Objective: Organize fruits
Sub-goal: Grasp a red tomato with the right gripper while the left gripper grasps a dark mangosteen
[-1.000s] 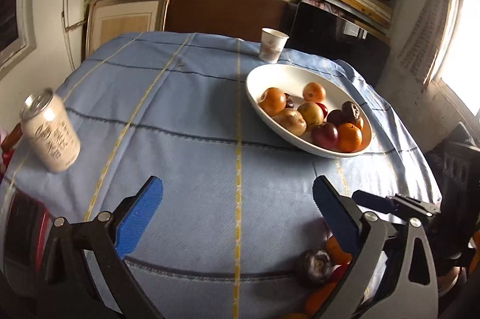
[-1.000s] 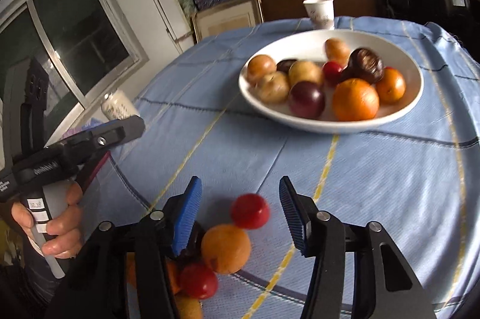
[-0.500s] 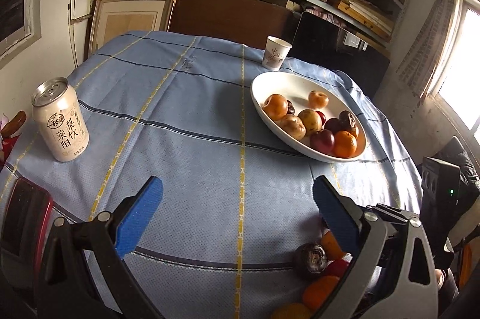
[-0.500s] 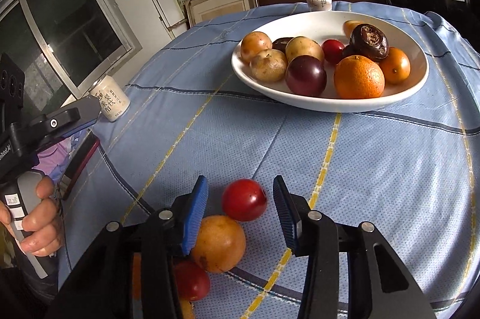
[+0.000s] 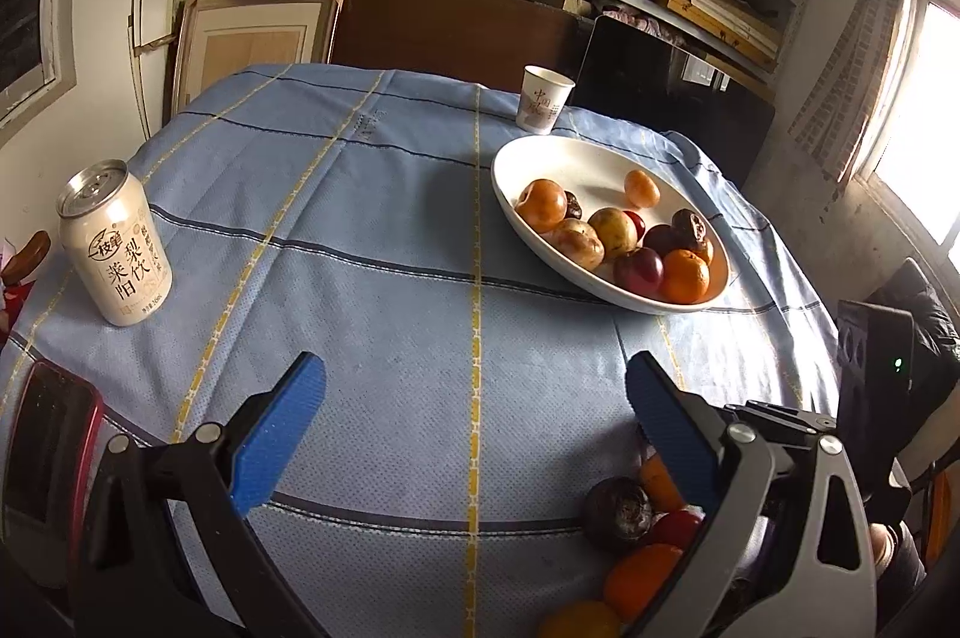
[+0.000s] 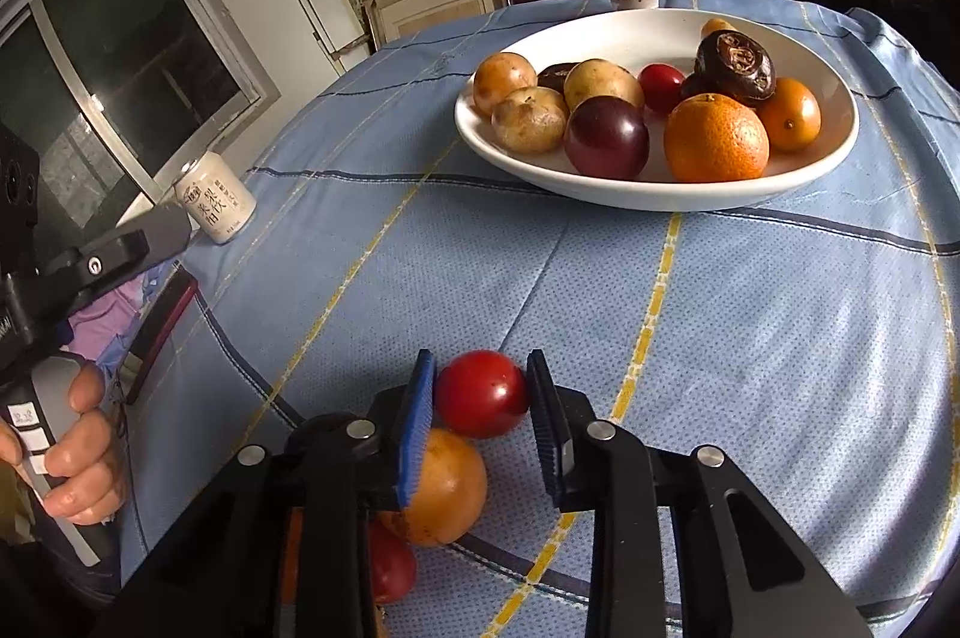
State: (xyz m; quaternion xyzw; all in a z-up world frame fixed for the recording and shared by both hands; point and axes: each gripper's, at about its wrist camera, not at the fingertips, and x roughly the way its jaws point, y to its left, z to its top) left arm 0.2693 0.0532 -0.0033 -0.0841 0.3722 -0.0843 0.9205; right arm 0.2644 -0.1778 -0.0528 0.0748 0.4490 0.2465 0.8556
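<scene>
Several fruits already in white bowl (image 6: 654,194); judged past halfway. Small cluster of loose fruit (image 5: 630,548) left at near edge of surface (image 6: 750,338). Right claw (image 6: 477,392) pinching red fruit (image 6: 480,401), pads touching both sides, fruit apparently resting on cloth. Left claw (image 5: 474,398) spread wide, holding nothing. Loose fruit count uncertain: right claw body covers part of cluster, frame edge cuts rest.

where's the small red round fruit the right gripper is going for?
Right wrist view: the small red round fruit sits on the blue tablecloth between the right gripper pads, just ahead of the orange round fruit, well short of the white bowl.
</scene>
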